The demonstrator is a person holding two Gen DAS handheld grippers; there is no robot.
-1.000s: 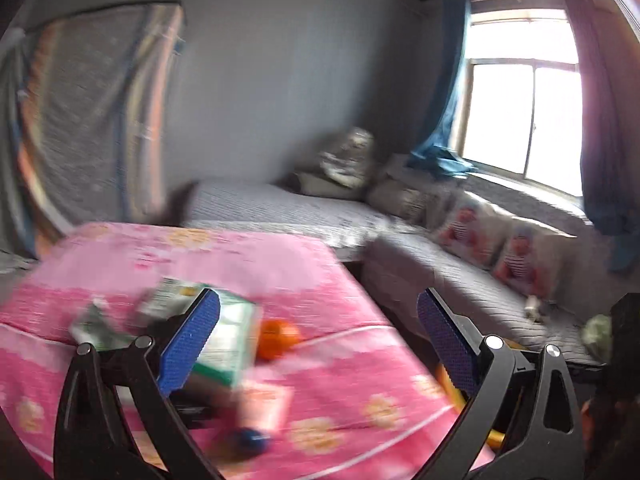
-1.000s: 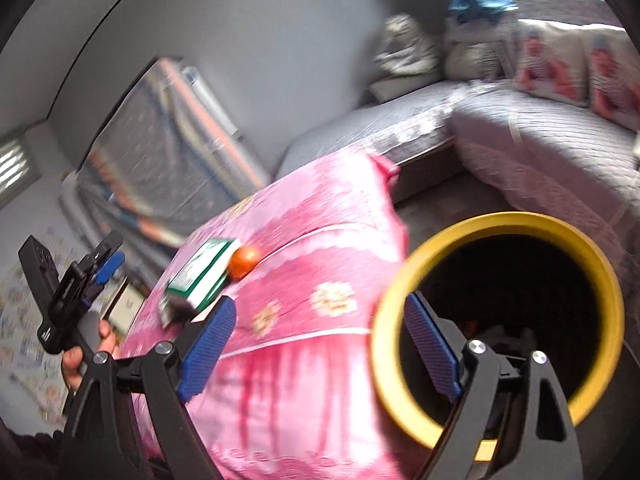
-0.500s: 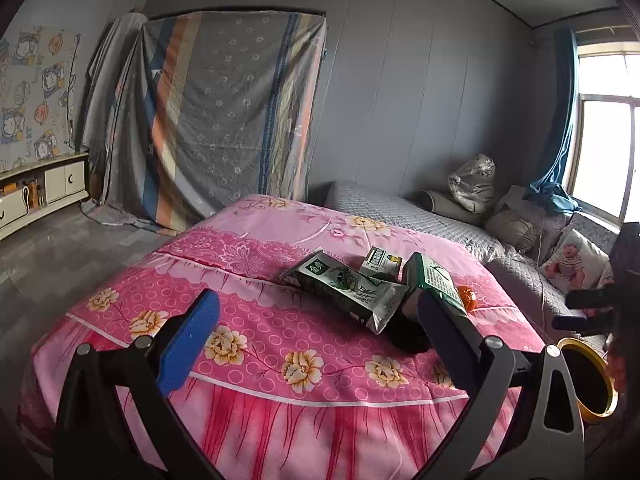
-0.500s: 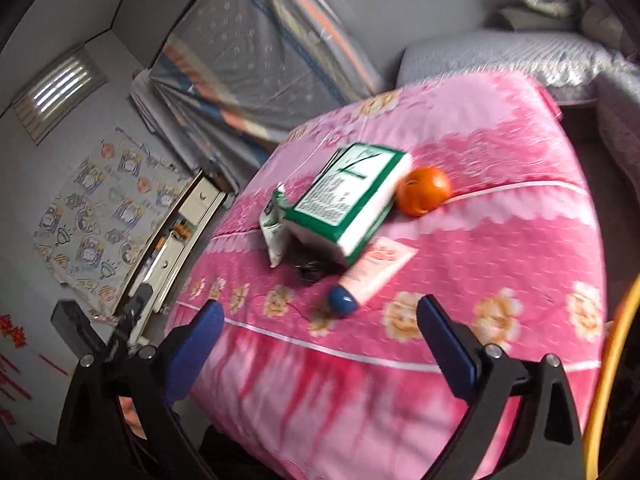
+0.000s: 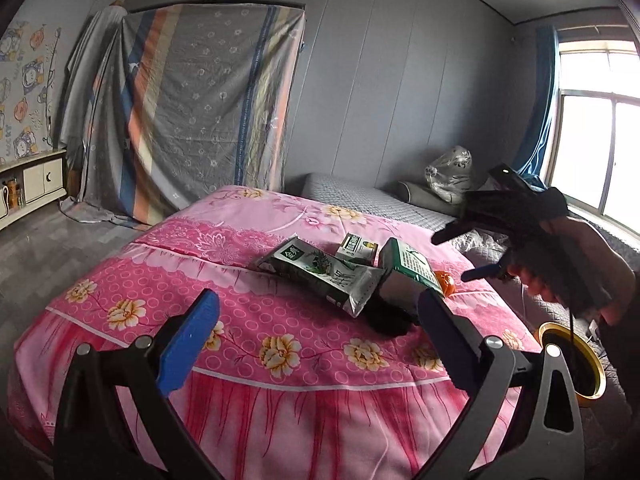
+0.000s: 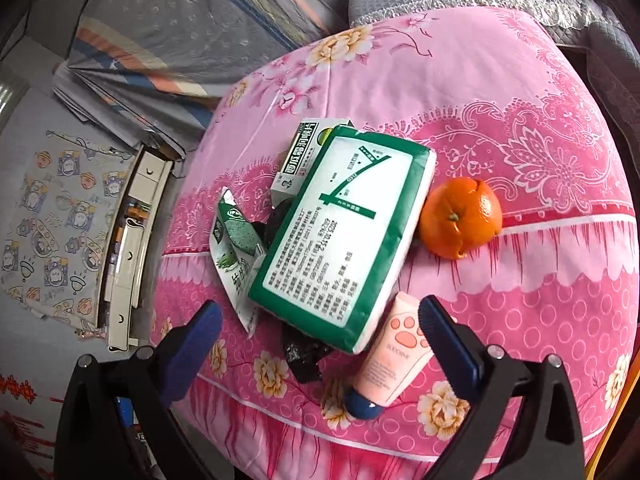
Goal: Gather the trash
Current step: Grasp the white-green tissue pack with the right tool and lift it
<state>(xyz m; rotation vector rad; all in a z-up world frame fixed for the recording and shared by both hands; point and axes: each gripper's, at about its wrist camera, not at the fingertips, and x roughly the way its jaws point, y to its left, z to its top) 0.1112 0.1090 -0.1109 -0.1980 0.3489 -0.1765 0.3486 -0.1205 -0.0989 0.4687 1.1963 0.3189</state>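
Note:
On the pink flowered table (image 5: 248, 312) lies a heap of trash. It holds a green snack bag (image 5: 320, 276), a small box (image 5: 357, 249), a green-and-white tissue pack (image 6: 344, 232), a black crumpled wrapper (image 6: 300, 356) and a pink tube (image 6: 396, 356) with a blue cap. An orange (image 6: 460, 218) sits beside the pack. My right gripper (image 6: 320, 328) hangs open above the near end of the tissue pack and the tube, with nothing gripped. A hand holds it at the right of the left wrist view (image 5: 456, 256). My left gripper (image 5: 316, 344) is open and empty, short of the table's near edge.
A yellow-rimmed bin (image 5: 568, 360) stands on the floor right of the table. A grey sofa (image 5: 360, 196) with cushions runs behind, under a window (image 5: 600, 152). Furniture under a striped sheet (image 5: 200, 112) stands at the back, and a low cabinet (image 5: 36, 180) at the left wall.
The left view has swung from the window side to face the table and then held. The right gripper has swung from the bin to above the trash heap, its jaws a little wider.

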